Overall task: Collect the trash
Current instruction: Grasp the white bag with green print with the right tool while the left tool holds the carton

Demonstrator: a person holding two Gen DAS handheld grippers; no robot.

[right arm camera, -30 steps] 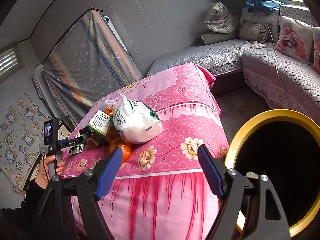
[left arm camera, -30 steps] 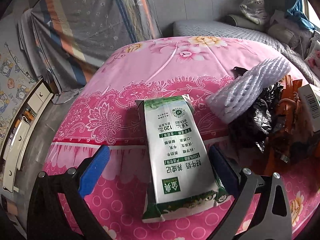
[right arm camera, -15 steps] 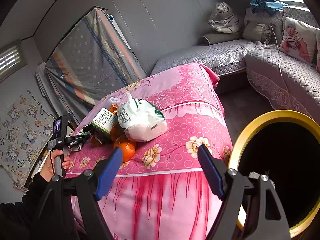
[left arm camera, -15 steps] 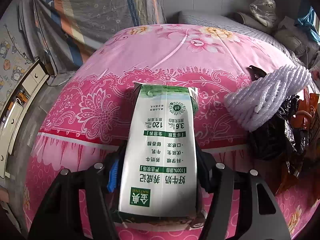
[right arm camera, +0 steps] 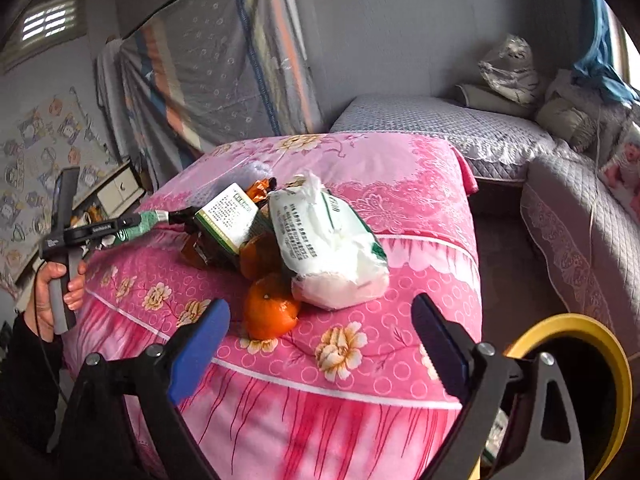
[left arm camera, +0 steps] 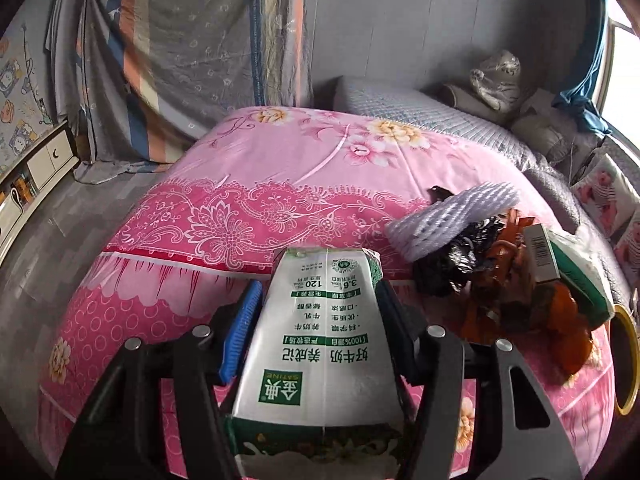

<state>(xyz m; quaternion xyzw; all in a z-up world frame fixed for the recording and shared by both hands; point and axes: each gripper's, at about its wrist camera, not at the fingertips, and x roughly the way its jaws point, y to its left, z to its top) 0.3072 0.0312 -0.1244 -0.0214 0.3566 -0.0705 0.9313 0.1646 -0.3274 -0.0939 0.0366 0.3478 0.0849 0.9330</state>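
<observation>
Left wrist: 1 milk carton (left arm camera: 324, 344) in jaws, approx 2 oranges (right arm camera: 270, 306), 1 bin (right arm camera: 576, 400).

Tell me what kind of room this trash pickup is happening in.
Most likely a lived-in bedroom or sitting room at home. A quilted grey sofa with cushions lines the wall, a pink floral cloth covers the table or bed holding the trash, and a fabric-draped frame leans behind.

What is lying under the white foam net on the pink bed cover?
A crumpled black plastic bag lies partly under the white foam net, with orange wrappers beside it. Anything deeper beneath the net is covered.
</observation>
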